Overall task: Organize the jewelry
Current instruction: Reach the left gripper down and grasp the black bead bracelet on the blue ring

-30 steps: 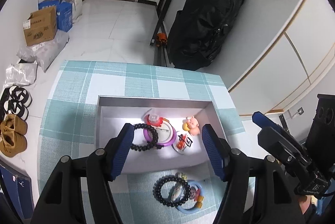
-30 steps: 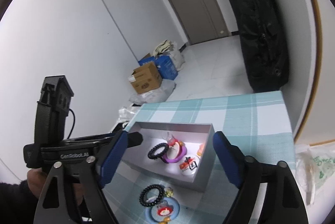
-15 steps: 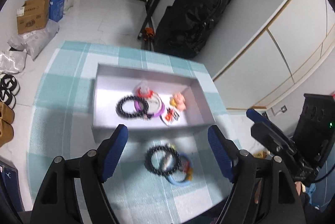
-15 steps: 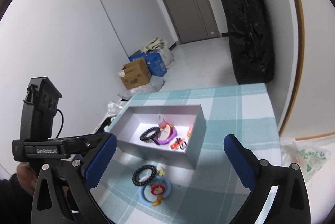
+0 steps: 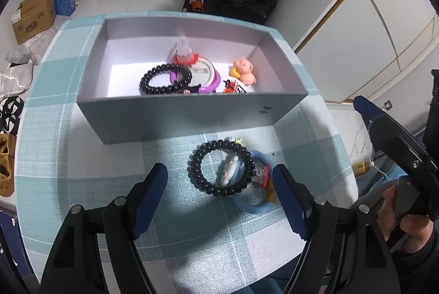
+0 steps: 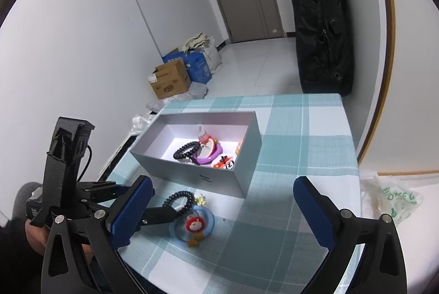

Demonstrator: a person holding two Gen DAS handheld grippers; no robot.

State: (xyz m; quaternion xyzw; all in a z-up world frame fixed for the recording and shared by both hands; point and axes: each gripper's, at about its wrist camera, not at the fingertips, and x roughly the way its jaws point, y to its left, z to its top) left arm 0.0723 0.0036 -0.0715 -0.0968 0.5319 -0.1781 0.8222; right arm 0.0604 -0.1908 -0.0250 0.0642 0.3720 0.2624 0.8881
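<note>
Blue-padded and spread wide, the left gripper (image 5: pixel 219 184) hangs just above the teal-and-white checked tablecloth (image 5: pixel 82 184), holding nothing; its fingers (image 5: pixel 149 198) flank a small heap of jewelry. In that heap a black beaded bracelet (image 5: pixel 221 167) lies on top of a pale blue plastic ring (image 5: pixel 255 207), with small red and orange charms between them. The right gripper (image 6: pixel 222 209) is held off to the side — equally wide apart, and empty. Just beyond the heap stands the open grey cardboard box (image 5: pixel 192 115), its near wall close to the bracelet. Inside it lie a second black beaded bracelet (image 5: pixel 164 80) overlapping a purple ring (image 5: pixel 211 82), a pink pig figure (image 5: pixel 244 70) and a red-and-white badge (image 5: pixel 233 86). Farther off, a large black bag (image 6: pixel 321 25) leans by the wall, and cardboard cartons (image 6: pixel 170 78) sit on the floor.
</note>
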